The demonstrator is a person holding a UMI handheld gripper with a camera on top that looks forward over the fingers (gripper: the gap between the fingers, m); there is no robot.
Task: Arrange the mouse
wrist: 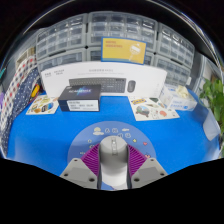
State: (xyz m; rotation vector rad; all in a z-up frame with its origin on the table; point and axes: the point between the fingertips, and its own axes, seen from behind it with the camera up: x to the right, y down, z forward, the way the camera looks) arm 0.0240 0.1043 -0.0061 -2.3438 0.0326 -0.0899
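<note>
A grey computer mouse sits between my gripper's two fingers, its nose pointing away from me. The purple pads press on both of its sides, so the gripper is shut on the mouse. It is held just above or at the near part of a blue table. Just beyond the mouse a light grey mouse mat with small printed icons lies on the blue surface.
Further back stand a long white keyboard box and a dark box. Printed cards and packets lie at the left and right. Shelves of plastic drawers fill the back. A green plant is at the far right.
</note>
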